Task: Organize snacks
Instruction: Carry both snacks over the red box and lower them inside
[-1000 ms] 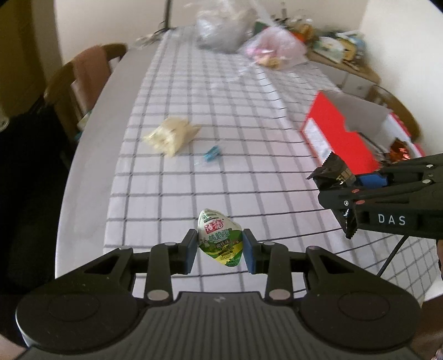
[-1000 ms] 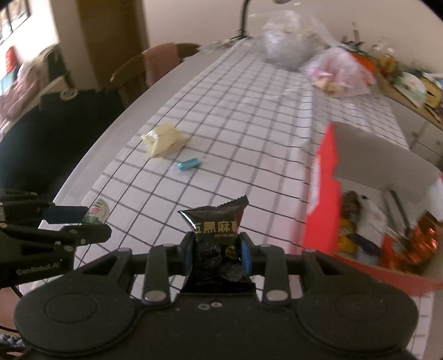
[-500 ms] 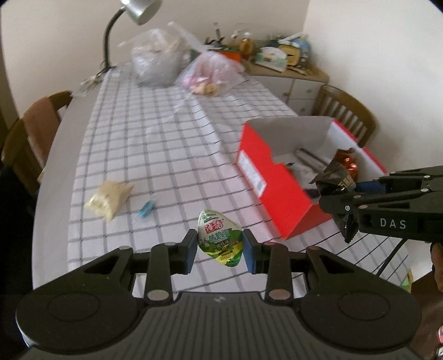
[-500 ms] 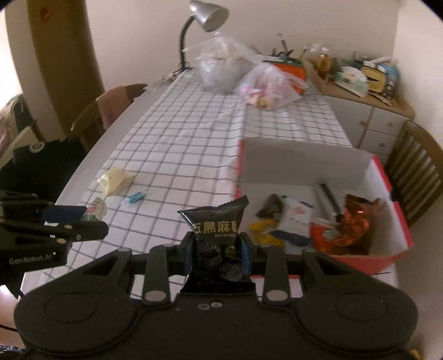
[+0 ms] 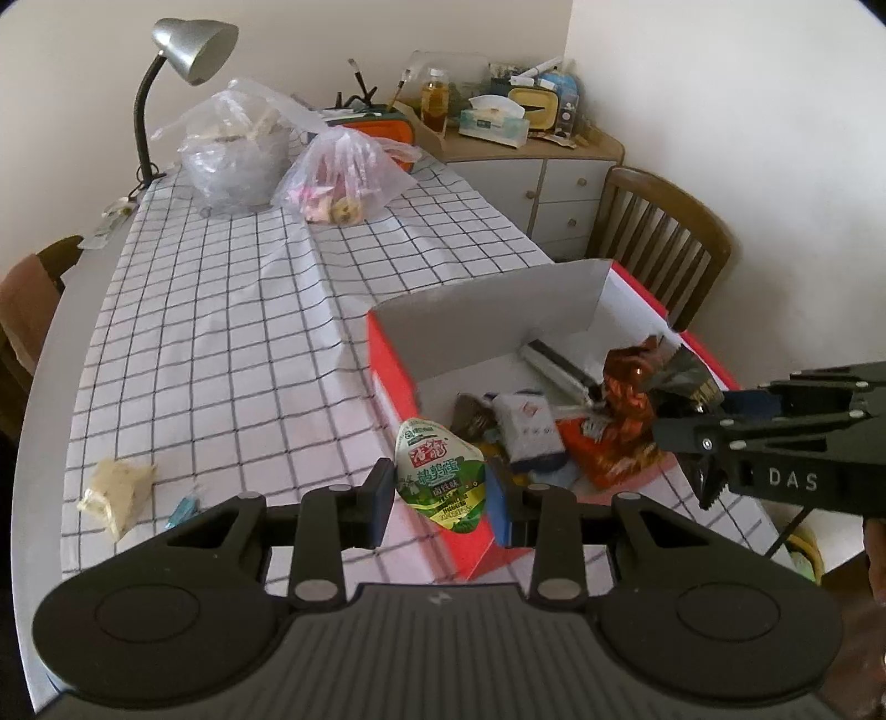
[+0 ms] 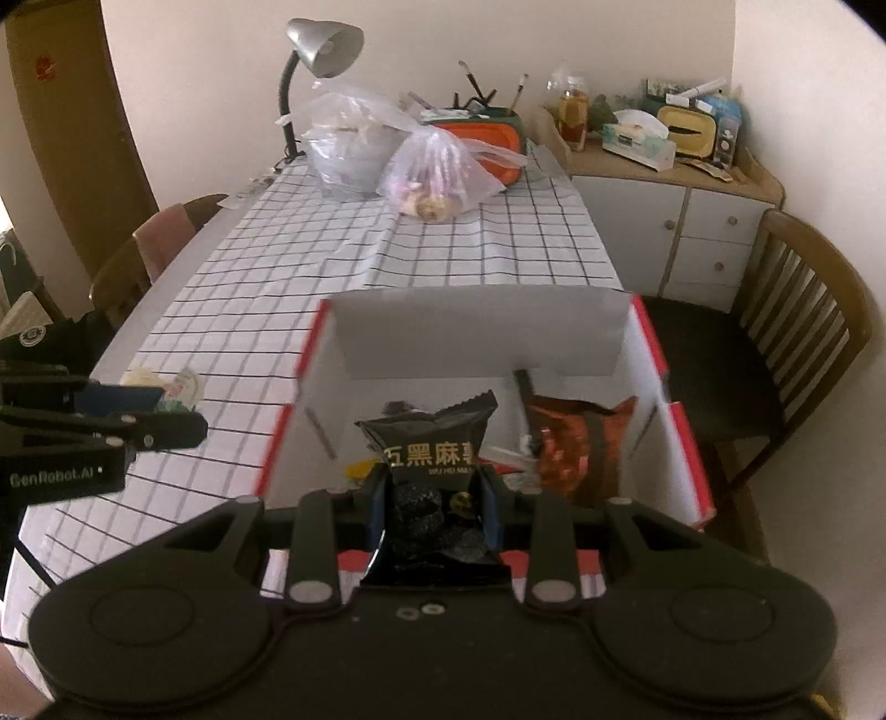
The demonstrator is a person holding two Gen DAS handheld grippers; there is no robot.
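My left gripper is shut on a green and white snack pack, held above the near left corner of the red box. My right gripper is shut on a black snack packet, held over the near edge of the same red box. The box holds several snacks, among them an orange-brown foil bag. The right gripper shows in the left wrist view, and the left gripper shows in the right wrist view.
A pale snack packet and a small blue wrapper lie on the checked tablecloth at left. Two plastic bags and a lamp stand at the far end. Wooden chairs flank the table.
Both grippers have swung from the left part of the table towards the red box, each carrying its snack. The box now lies right under them.
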